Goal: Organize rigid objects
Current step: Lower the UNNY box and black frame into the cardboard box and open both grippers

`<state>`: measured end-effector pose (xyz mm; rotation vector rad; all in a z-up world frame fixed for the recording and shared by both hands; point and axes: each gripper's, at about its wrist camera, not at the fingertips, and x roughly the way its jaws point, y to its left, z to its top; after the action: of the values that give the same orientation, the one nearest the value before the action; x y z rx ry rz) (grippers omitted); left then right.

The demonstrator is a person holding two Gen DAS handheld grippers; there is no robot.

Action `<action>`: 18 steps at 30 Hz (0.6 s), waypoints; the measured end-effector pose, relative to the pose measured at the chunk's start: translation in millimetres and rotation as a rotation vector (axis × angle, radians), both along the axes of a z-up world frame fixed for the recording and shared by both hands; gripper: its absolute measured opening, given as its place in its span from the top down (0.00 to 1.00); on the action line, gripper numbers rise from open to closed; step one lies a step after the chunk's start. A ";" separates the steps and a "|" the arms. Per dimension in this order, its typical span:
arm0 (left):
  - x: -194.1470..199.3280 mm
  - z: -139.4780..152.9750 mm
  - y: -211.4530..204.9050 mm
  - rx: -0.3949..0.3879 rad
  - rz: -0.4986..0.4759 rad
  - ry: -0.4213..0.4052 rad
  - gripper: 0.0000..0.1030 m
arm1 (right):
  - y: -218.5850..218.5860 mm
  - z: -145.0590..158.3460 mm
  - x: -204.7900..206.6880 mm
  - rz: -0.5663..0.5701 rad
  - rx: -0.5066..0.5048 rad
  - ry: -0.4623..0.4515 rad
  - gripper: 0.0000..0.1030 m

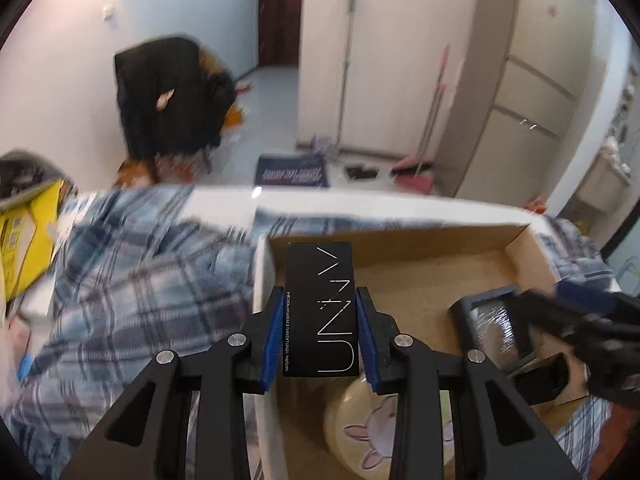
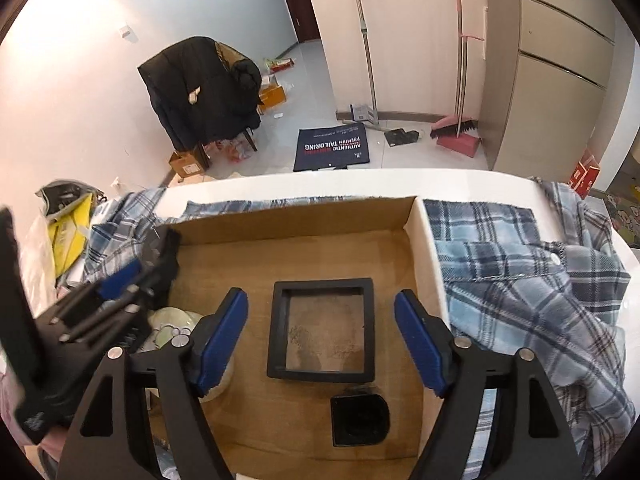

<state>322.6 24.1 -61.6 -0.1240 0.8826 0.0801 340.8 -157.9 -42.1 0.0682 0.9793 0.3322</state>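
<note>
1. The left hand-held gripper [image 1: 320, 332] squeezes a long black box [image 1: 320, 308] with white letters between its blue pads [image 1: 272, 340]
2. The black box is held over the near left corner of a brown cardboard box [image 1: 400, 236]
3. The right hand-held gripper [image 2: 322, 344] is open, and its pads do not touch anything
4. A square black frame [image 2: 322, 330] with a see-through middle lies flat on the floor of the cardboard box, between the right gripper's open fingers [image 2: 222, 340]
5. A small black case [image 2: 360, 420] with a rounded corner lies just in front of the frame, closer to the camera
6. A round pale thing with a bunny picture [image 1: 368, 432] sits in the cardboard box under the left gripper
7. The cardboard box rests on a blue checked cloth [image 2: 520, 280] that is spread on a white table [image 2: 440, 184]
8. Past the table there is a chair with a black coat [image 2: 200, 88] on it, and a pink broom with a dustpan [image 2: 456, 132] leans by the wall
</note>
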 end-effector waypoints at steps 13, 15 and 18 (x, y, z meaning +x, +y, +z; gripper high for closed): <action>2.5 -9.4 -6.4 0.000 -0.040 0.027 0.65 | -5.6 -2.5 4.9 -0.015 0.023 0.026 0.28; 3.2 -9.9 -8.0 0.005 -0.041 0.029 0.65 | -4.2 -2.3 5.5 -0.014 0.017 0.026 0.28; 2.9 -10.0 -8.8 0.006 -0.041 0.032 0.65 | -5.1 -2.9 5.8 -0.014 0.017 0.028 0.28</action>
<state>325.6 15.2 -71.7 -0.0993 0.9167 0.0470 346.6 -163.0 -45.0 0.0955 1.0035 0.3277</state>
